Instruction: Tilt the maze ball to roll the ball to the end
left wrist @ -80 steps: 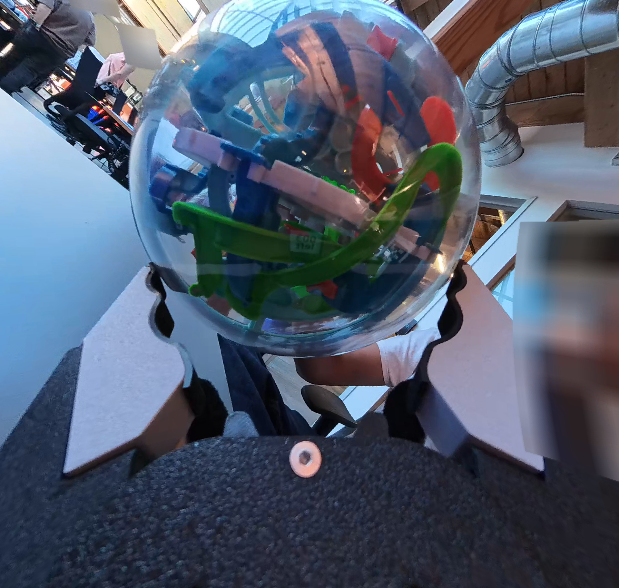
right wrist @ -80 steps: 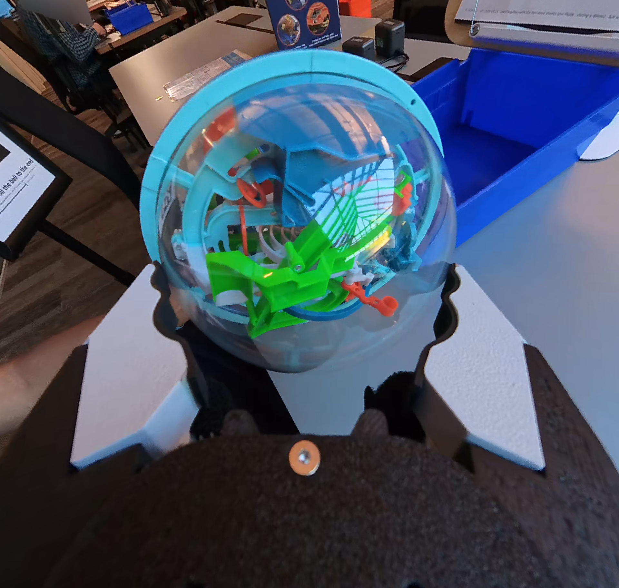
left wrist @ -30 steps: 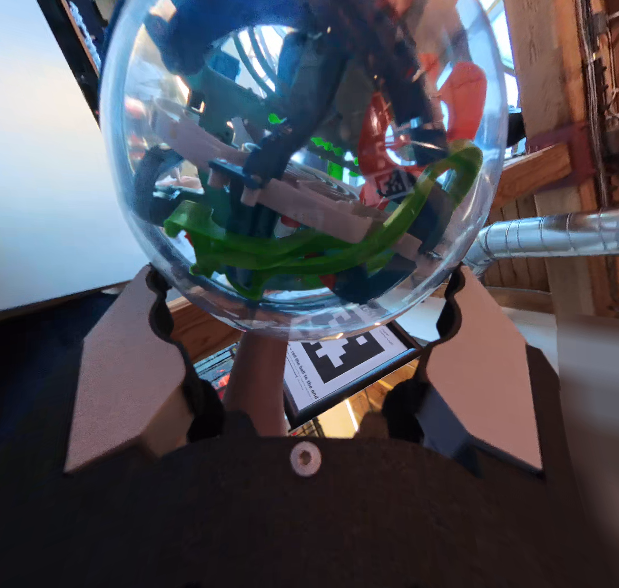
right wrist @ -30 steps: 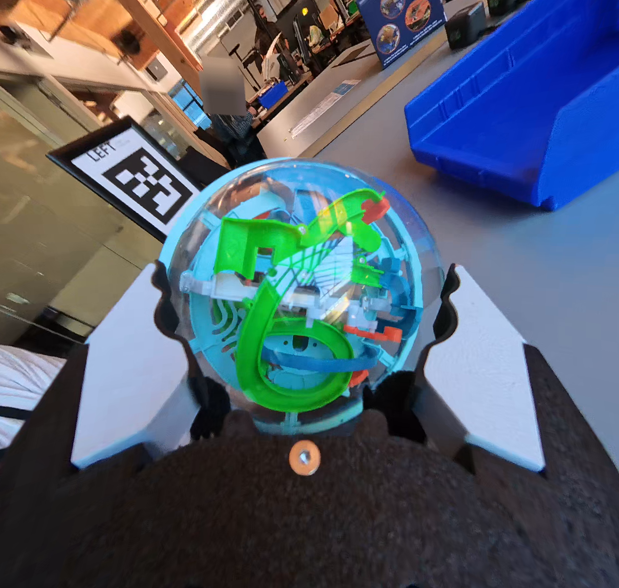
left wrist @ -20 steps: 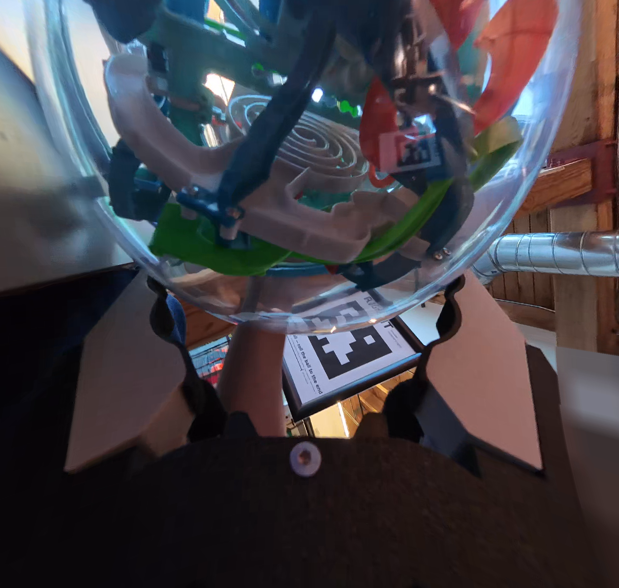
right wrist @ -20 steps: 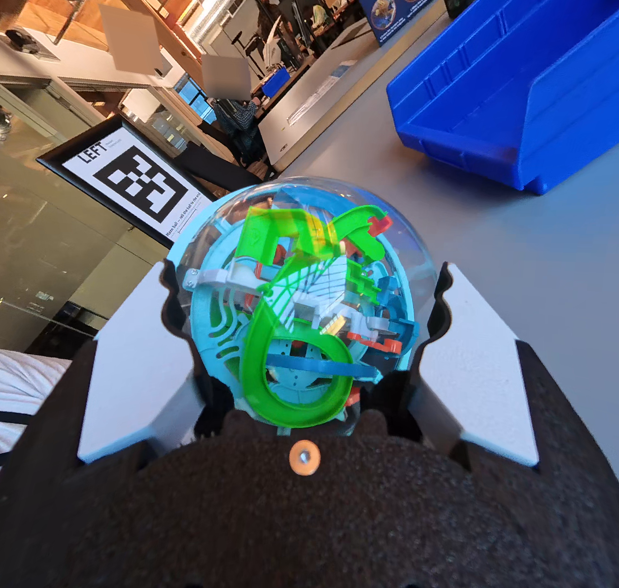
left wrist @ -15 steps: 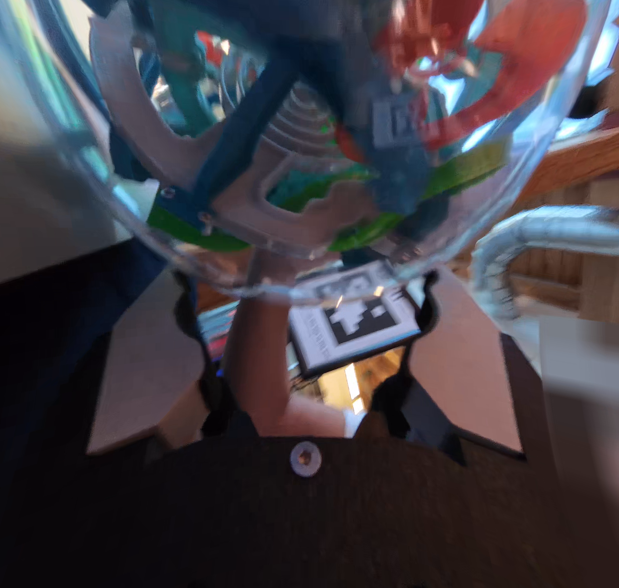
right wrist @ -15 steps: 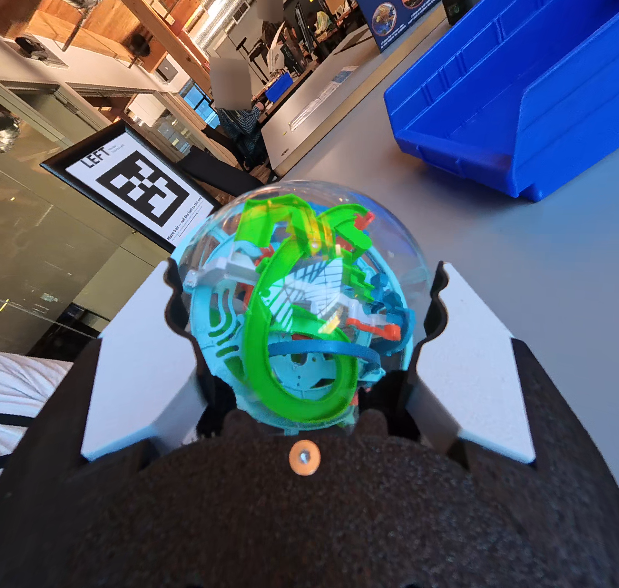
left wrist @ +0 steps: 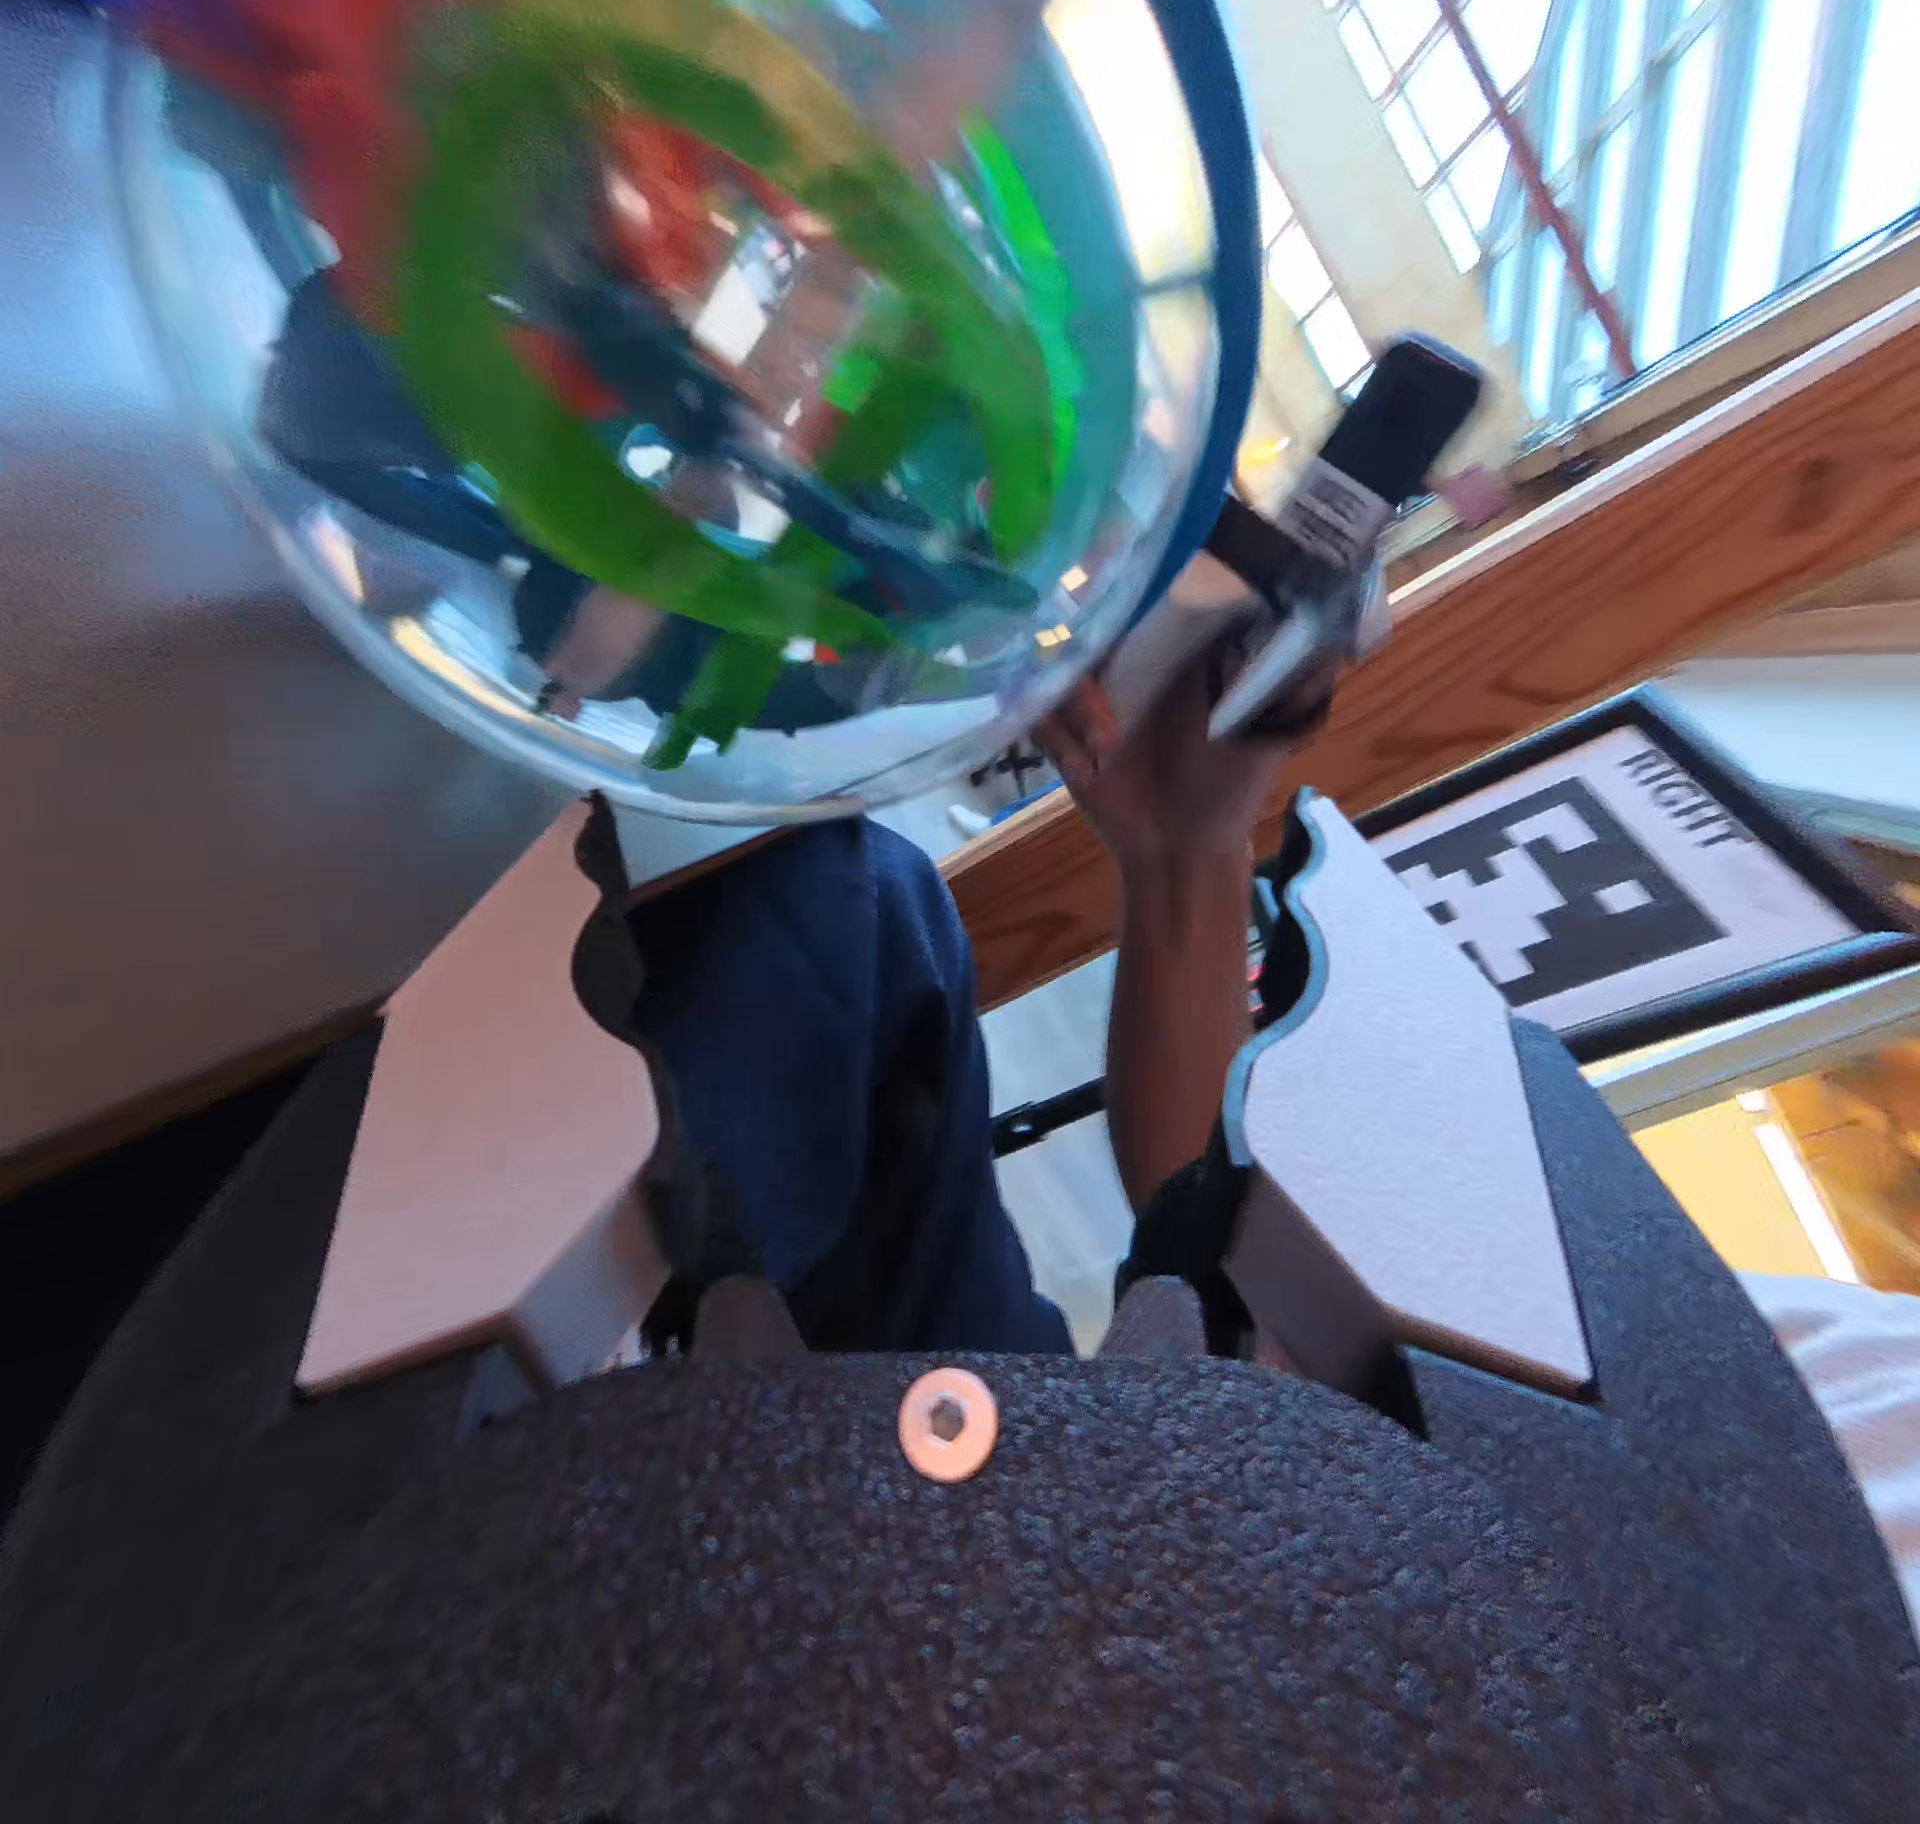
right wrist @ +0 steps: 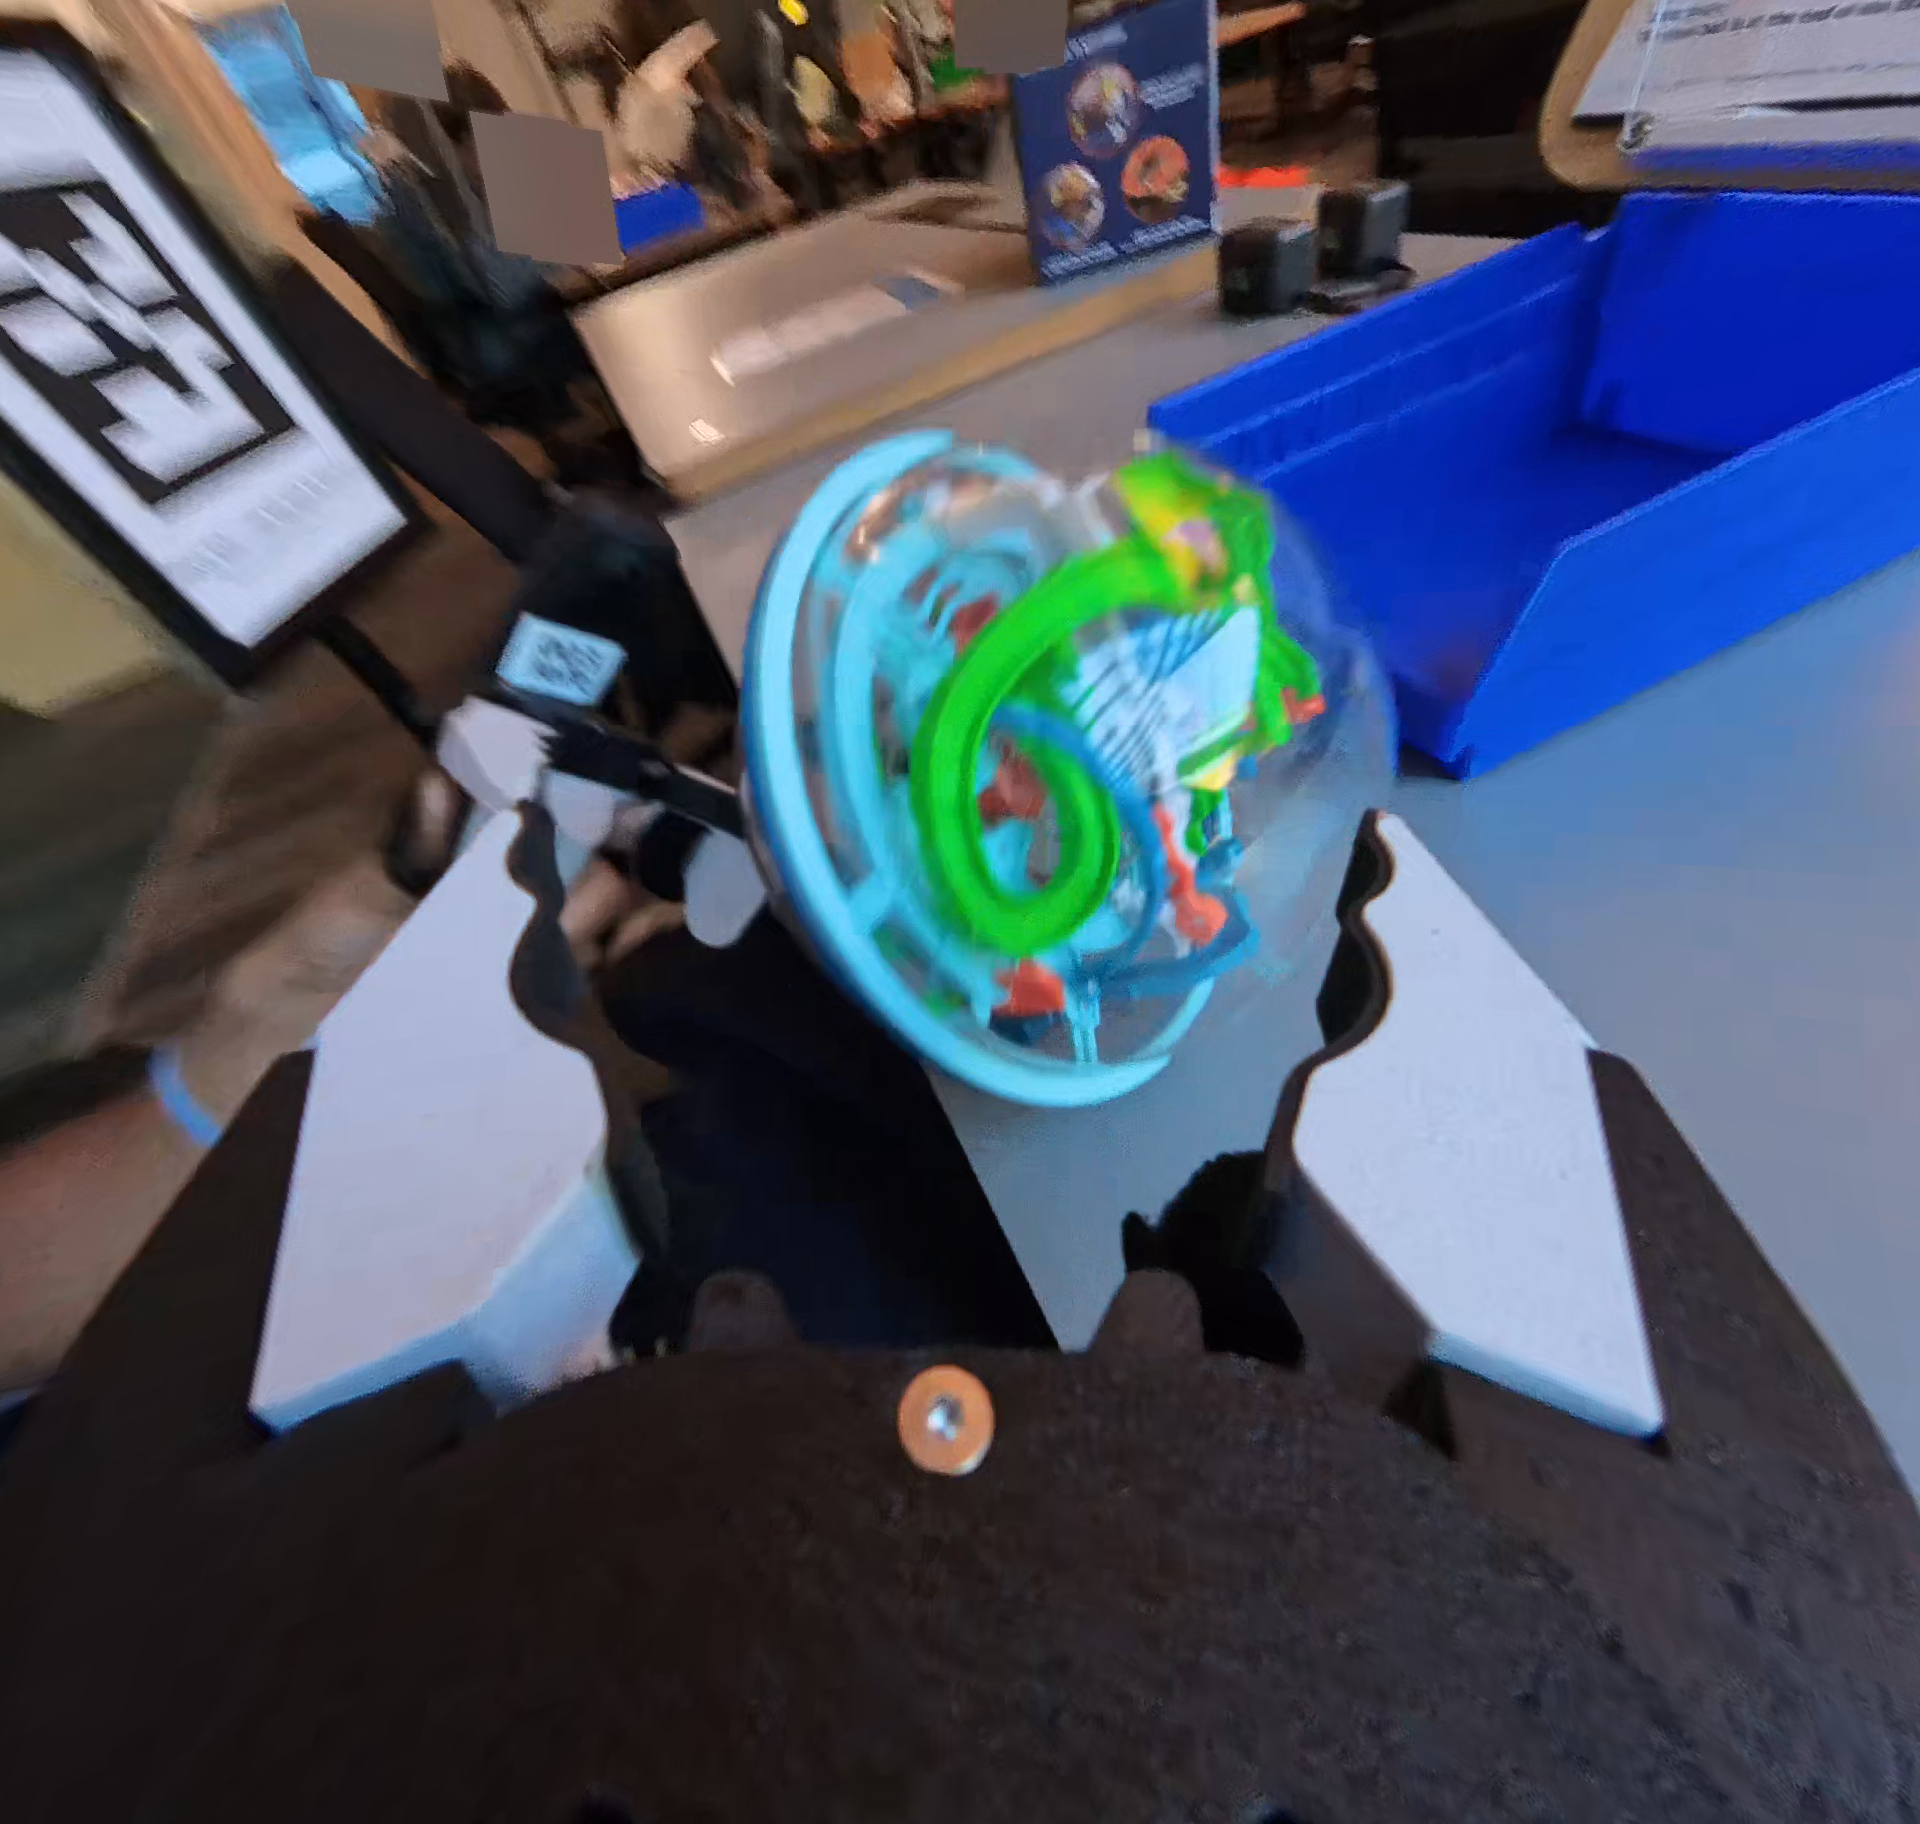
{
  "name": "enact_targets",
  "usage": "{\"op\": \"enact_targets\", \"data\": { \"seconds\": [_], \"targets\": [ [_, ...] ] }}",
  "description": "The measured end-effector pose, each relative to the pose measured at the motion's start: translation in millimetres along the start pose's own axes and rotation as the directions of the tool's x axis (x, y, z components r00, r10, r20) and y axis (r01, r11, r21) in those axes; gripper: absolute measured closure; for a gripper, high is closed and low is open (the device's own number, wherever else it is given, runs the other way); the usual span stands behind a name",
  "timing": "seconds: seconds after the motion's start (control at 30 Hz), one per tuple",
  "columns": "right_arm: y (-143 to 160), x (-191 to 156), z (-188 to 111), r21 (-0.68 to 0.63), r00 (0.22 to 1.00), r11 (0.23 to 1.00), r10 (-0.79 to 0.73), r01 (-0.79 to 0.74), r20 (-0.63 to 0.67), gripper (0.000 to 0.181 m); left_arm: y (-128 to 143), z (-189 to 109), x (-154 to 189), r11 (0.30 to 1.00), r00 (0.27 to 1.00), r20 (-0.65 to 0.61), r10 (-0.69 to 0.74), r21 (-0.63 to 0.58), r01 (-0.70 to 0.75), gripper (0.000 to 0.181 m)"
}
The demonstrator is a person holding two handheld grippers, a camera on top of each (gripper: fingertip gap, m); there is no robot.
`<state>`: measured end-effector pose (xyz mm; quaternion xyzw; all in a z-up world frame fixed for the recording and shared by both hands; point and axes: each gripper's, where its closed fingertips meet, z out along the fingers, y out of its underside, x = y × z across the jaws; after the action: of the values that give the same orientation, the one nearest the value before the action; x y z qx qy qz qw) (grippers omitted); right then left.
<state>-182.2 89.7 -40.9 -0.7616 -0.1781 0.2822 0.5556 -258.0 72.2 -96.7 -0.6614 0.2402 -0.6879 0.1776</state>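
With the left gripper [left wrist: 951, 813] and right gripper [right wrist: 951, 829] both spread and grasping nothing, the blurred maze ball [right wrist: 1060, 766] just past their tips, over the table [right wrist: 1662, 891], may slip and jolt its inner ball off track.

The clear, glossy plastic sphere of the maze ball [left wrist: 665, 351] throws bright reflections, and its green plastic track [right wrist: 997, 787] shines smoothly inside a light-blue plastic rim [right wrist: 790, 735]. The left gripper [left wrist: 940, 901] and the right gripper [right wrist: 945, 891] both have matt, finely grained pale fingers on a rough, pebbled black body with a small metal washer [left wrist: 948, 1424]. The blue plastic bin [right wrist: 1558, 527] looks smooth on a matt grey tabletop [right wrist: 1714, 891]. A varnished wooden beam [left wrist: 1621, 548] shows grain.
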Motion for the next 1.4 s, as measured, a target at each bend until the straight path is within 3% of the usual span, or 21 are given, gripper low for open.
{"op": "enact_targets", "data": {
  "seconds": [0.07, 0.1, 0.17, 0.23, 0.3, 0.33, 0.4, 0.57, 0.63, 0.7, 0.77, 0.8, 0.87, 0.93, 1.1, 1.2, 1.27, 1.4],
  "targets": [
    [24, 4, 18, -0.130, 0.979, 0.987, -0.112, 0.090, -0.168, 0.044, 1, 9, 14, 1.000, 0.997, -0.080, 0.001, -0.028, -0.003, 0.063],
    [29, 12, 23, -0.174, 0.952, 0.976, -0.174, 0.133, -0.251, 0.047, 1, 13, 20, 1.000, 0.993, -0.116, 0.001, -0.030, -0.005, 0.076],
    [29, 21, 32, -0.202, 0.910, 0.960, -0.254, 0.196, -0.326, 0.053, 2, 20, 20, 0.999, 0.995, -0.096, 0.030, -0.036, -0.034, 0.078],
    [25, 26, 35, -0.199, 0.887, 0.950, -0.299, 0.241, -0.352, 0.105, 1, 19, 21, 0.998, 0.995, -0.090, 0.047, -0.030, -0.050, 0.078],
    [18, 37, 36, -0.166, 0.855, 0.945, -0.327, 0.283, -0.402, 0.139, -7, 7, 20, 0.997, 0.994, -0.080, 0.071, 0.009, -0.071, 0.081],
    [18, 40, 39, -0.162, 0.853, 0.943, -0.331, 0.290, -0.403, 0.142, -10, 0, 17, 0.996, 0.994, -0.062, 0.085, 0.019, -0.084, 0.082],
    [28, 42, 46, -0.183, 0.890, 0.956, -0.282, 0.230, -0.358, 0.137, -17, -18, 11, 0.994, 0.994, -0.042, 0.103, 0.029, -0.102, 0.080],
    [64, 21, 60, -0.142, 0.998, 0.990, -0.003, -0.007, -0.070, 0.125, -39, -70, -21, 0.978, 0.978, 0.125, 0.165, 0.110, -0.179, 0.083],
    [66, 9, 61, -0.132, 0.997, 0.990, 0.059, -0.051, 0.058, 0.126, -40, -81, -28, 0.968, 0.964, 0.175, 0.200, 0.118, -0.223, 0.085],
    [68, 9, 60, -0.070, 0.991, 0.995, 0.075, -0.067, 0.107, 0.137, -37, -90, -28, 0.953, 0.949, 0.196, 0.246, 0.130, -0.273, 0.095],
    [63, 2, 56, -0.006, 0.975, 0.992, 0.123, -0.124, 0.186, 0.143, -50, -113, -30, 0.913, 0.925, 0.271, 0.265, 0.238, -0.332, 0.107],
    [54, -3, 51, 0.041, 0.968, 0.992, 0.108, -0.120, 0.225, 0.141, -65, -130, -32, 0.878, 0.909, 0.335, 0.249, 0.319, -0.358, 0.102],
    [48, 6, 48, 0.104, 0.982, 0.988, 0.093, -0.111, 0.163, 0.143, -94, -165, -36, 0.824, 0.889, 0.422, 0.180, 0.428, -0.370, 0.085],
    [50, 7, 49, 0.098, 0.979, 0.986, 0.117, -0.135, 0.166, 0.141, -116, -182, -40, 0.825, 0.897, 0.427, 0.114, 0.462, -0.324, 0.079],
    [57, 4, 55, 0.062, 0.980, 0.991, 0.109, -0.120, 0.165, 0.139, -138, -181, -55, 0.882, 0.936, 0.353, 0.021, 0.435, -0.184, 0.086],
    [58, 3, 55, 0.057, 0.977, 0.990, 0.121, -0.133, 0.177, 0.138, -139, -184, -66, 0.887, 0.938, 0.347, -0.015, 0.438, -0.148, 0.126],
    [57, 3, 55, 0.061, 0.975, 0.988, 0.126, -0.139, 0.182, 0.138, -140, -183, -65, 0.886, 0.962, 0.272, -0.012, 0.450, -0.116, 0.166],
    [56, 1, 56, 0.056, 0.970, 0.987, 0.134, -0.149, 0.203, 0.134, -140, -173, -61, 0.894, 0.982, 0.188, -0.015, 0.443, -0.071, 0.169]
  ]
}}
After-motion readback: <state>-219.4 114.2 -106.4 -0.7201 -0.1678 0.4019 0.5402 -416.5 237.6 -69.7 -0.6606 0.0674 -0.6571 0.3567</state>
